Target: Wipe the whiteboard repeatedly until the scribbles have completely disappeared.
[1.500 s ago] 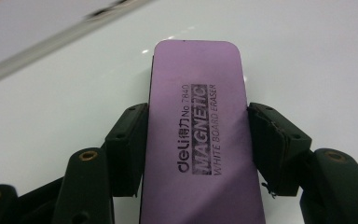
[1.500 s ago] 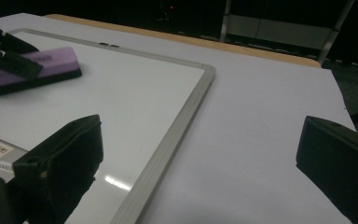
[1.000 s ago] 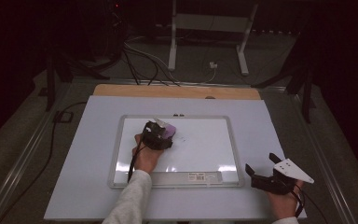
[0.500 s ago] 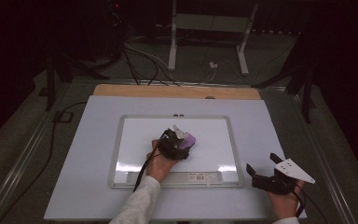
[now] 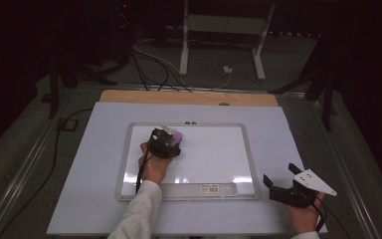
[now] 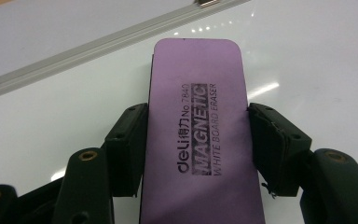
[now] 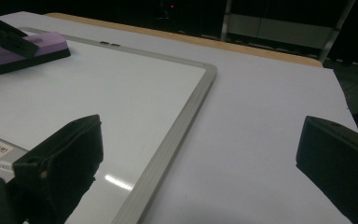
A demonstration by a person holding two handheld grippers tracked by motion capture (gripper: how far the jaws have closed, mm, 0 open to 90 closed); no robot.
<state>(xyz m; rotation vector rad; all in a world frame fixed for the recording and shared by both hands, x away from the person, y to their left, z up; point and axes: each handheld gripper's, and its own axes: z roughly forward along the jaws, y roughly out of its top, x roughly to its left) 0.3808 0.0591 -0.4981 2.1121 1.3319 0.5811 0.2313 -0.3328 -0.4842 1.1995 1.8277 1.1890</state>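
Since half a second back the left gripper [image 5: 171, 141] with the purple eraser [image 6: 198, 140] has slid back left across the whiteboard [image 5: 219, 149], now near its upper-left part just below the top frame; right gripper [image 5: 278, 185] unchanged. Left jaws sit partly closed, clamped on the eraser's two long sides, pads [image 6: 127, 149] pressing, eraser flat on the board surface with its printed face up. Right gripper rests on the white table cover [image 5: 89, 164] off the board's lower-right corner, jaws wide apart, holding nothing.
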